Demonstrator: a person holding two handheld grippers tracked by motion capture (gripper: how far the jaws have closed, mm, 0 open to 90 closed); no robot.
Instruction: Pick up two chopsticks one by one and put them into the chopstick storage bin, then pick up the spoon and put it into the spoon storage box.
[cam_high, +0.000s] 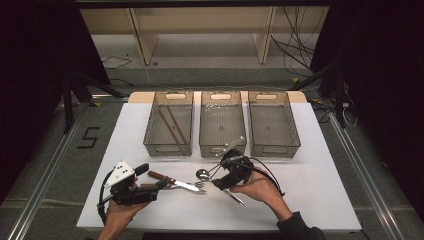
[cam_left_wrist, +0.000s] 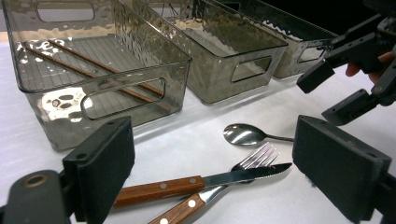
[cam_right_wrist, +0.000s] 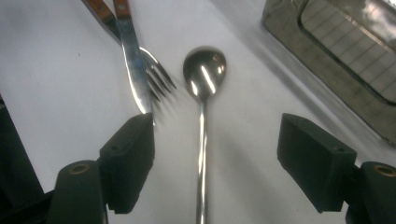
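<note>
We find the right tongs (cam_high: 218, 179) spread wide, nothing gripped, low over the white bench (cam_high: 320, 200). In the right gripper view the spoon (cam_right_wrist: 202, 121) runs up between the two jaws, handle near the camera and bowl toward 12 o'clock, touching neither pad. In the high view the spoon's bowl lies just at 9 o'clock of these tongs, in front of the middle bin (cam_high: 222, 122).

We note the left tongs (cam_high: 161, 183) likewise wide open and holding nothing. In the left gripper view the knife (cam_left_wrist: 196, 183) and fork (cam_left_wrist: 224, 186) lie crossed on the bench between its jaws, both with riveted wooden handles, the knife blade resting over the fork's neck. The fork's tines point toward the spoon's bowl, near it but apart.

Three smoky clear bins stand in a row at the 12 o'clock side of the bench. The left bin (cam_high: 170, 124) holds two brown chopsticks (cam_high: 172, 125) lying diagonally on its floor. The right bin (cam_high: 273, 123) stands just beside the middle one.
</note>
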